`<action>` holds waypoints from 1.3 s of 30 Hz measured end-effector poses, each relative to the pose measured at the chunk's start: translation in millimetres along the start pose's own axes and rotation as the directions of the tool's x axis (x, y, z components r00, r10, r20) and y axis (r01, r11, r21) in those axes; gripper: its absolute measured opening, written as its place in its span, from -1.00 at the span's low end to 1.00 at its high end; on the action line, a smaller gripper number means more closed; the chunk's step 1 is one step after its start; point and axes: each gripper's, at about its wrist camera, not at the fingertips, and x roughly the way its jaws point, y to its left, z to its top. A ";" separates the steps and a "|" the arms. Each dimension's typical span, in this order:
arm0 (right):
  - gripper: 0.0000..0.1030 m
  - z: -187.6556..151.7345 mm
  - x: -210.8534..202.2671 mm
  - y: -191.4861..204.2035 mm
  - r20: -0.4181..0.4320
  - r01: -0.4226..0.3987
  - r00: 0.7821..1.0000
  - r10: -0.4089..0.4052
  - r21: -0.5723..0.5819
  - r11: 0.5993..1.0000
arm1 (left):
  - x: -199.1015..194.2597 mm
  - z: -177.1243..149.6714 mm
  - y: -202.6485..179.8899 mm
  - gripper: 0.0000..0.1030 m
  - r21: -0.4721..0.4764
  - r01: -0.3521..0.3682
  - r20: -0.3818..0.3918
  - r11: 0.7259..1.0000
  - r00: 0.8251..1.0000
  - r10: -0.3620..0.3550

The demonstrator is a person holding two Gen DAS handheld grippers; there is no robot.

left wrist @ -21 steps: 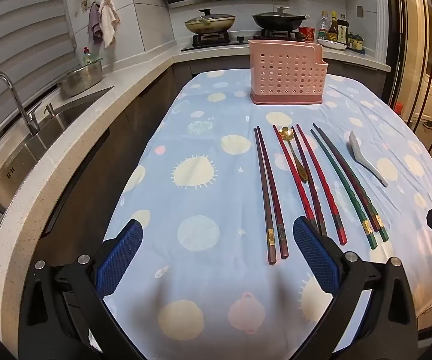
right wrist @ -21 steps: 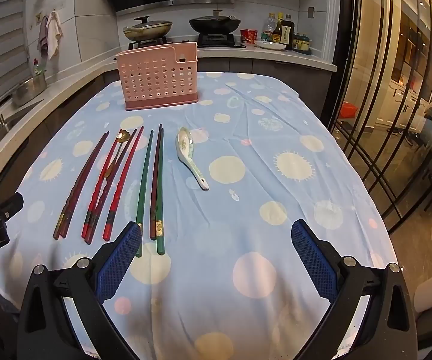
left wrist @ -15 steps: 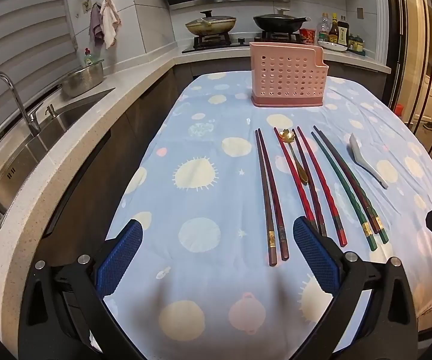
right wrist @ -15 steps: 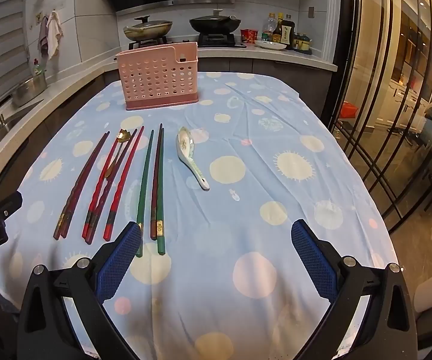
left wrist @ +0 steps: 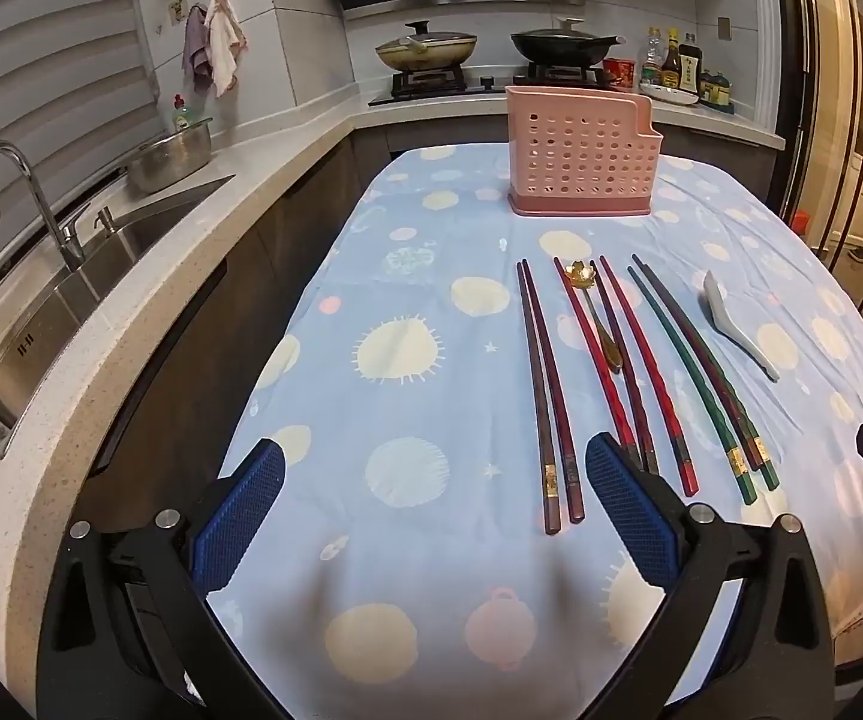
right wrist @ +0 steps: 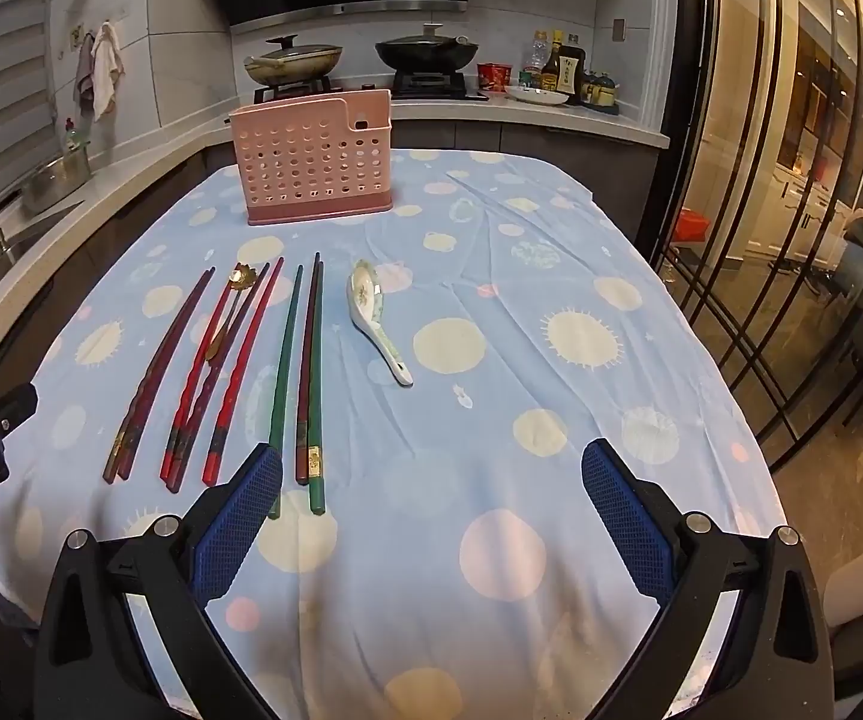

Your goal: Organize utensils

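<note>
task barely begun: chopsticks [left wrist: 548, 396], gold spoon [left wrist: 596, 315], white spoon [right wrist: 374, 318] all flat on cloth [left wrist: 407, 276]; pink holder [left wrist: 581, 159] at 12 o'clock, contents unseen. left gripper [left wrist: 434, 516], right gripper [right wrist: 431, 516] spread, holding nothing.

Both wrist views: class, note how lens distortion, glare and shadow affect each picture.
Left wrist view: the fisheye bends the counter edge and darkens the corners; the open left tongs cast soft shadows on the tablecloth. Right wrist view: the glass doors bow outward and carry warm reflections; the white spoon stays sharp; shadow pools beneath the open right tongs.
</note>
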 end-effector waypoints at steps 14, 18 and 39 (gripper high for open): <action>0.87 1.0 4.2 2.5 -0.011 -0.003 1.000 0.003 0.003 1.000 | 7.0 0.1 1.8 0.86 -0.004 0.007 -0.019 1.000 1.000 -0.007; 0.87 1.8 5.0 3.4 -0.013 -0.005 1.000 0.005 0.001 1.000 | 5.1 0.5 -0.7 0.86 0.003 0.016 -0.012 1.000 1.000 -0.015; 0.87 0.2 9.3 6.5 -0.017 -0.001 1.000 0.000 -0.004 1.000 | 10.8 -0.4 -3.9 0.86 0.007 0.033 -0.033 0.999 0.999 -0.032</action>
